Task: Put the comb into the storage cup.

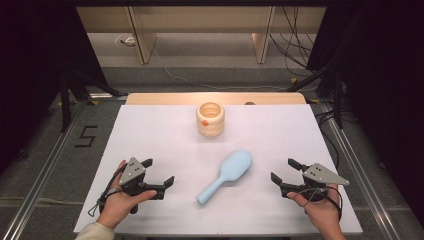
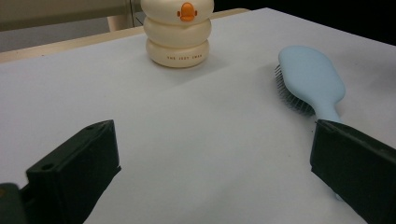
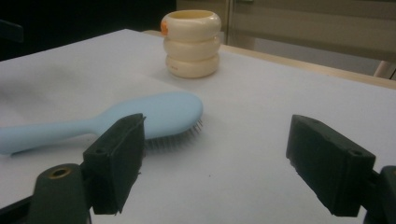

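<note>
- At the near left of the white table (image 1: 150, 130), a person's left hand (image 1: 117, 202) holds the left gripper (image 1: 159, 175); its jaws stand wide apart with nothing between them, low over the bare table surface.
- Right of it, at the middle of the near half, lies the light blue hairbrush (image 1: 227, 175), bristles down, its handle pointing toward the near edge and its head angled away to the right. It sits between the two grippers, apart from both.
- Beyond the brush, near the far edge, stands a cream ribbed holder (image 1: 210, 119) with a small orange mark on its side, upright and open at the top, well apart from the brush.
- At the near right, the right hand (image 1: 320, 210) holds the right gripper (image 1: 281, 171), jaws also spread with nothing between them, pointing leftward toward the brush head.
</note>
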Action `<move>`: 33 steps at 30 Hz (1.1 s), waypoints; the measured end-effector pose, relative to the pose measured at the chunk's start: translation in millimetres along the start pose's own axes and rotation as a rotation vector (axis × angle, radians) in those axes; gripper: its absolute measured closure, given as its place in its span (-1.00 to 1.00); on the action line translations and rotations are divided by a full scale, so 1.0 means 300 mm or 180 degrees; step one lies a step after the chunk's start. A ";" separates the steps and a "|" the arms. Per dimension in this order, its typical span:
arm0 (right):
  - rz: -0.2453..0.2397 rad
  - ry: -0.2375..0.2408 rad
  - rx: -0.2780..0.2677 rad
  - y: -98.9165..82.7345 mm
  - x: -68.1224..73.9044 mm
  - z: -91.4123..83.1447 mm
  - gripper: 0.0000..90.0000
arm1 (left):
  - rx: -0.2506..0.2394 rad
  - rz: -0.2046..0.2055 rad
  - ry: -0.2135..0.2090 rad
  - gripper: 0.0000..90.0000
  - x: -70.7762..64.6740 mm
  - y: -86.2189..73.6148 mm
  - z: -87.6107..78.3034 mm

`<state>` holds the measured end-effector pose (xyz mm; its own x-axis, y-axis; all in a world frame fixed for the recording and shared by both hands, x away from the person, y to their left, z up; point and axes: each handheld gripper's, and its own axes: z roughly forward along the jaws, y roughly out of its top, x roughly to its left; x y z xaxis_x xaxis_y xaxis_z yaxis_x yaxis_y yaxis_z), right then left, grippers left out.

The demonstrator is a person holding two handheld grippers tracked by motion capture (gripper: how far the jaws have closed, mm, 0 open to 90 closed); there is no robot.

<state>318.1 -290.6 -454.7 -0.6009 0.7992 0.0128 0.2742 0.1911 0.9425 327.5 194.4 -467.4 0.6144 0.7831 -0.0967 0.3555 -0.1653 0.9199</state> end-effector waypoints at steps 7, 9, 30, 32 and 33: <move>-0.0026 0.0017 0.0013 0.000 0.004 0.008 -0.53 | 0.0017 0.0003 0.0010 -0.98 0.000 -0.001 0.001; -0.0051 0.0012 -0.0009 0.009 0.013 0.013 -0.40 | 0.0014 -0.0009 0.0025 -0.97 0.001 -0.001 0.001; -0.0534 0.0993 0.0955 0.161 0.284 0.353 1.00 | 0.0040 -0.0032 0.0013 -0.95 -0.001 -0.005 0.004; -0.0586 0.1044 0.1045 0.163 0.313 0.391 1.00 | 0.0031 -0.0045 0.0002 -0.94 -0.001 -0.006 0.002; -0.0586 0.1044 0.1045 0.163 0.313 0.391 1.00 | 0.0031 -0.0045 0.0002 -0.94 -0.001 -0.006 0.002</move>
<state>363.2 -139.4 -446.7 -0.8516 0.5242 0.0102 0.3317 0.5236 0.7848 327.1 194.0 -469.2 0.6086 0.7858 -0.1095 0.3710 -0.1599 0.9148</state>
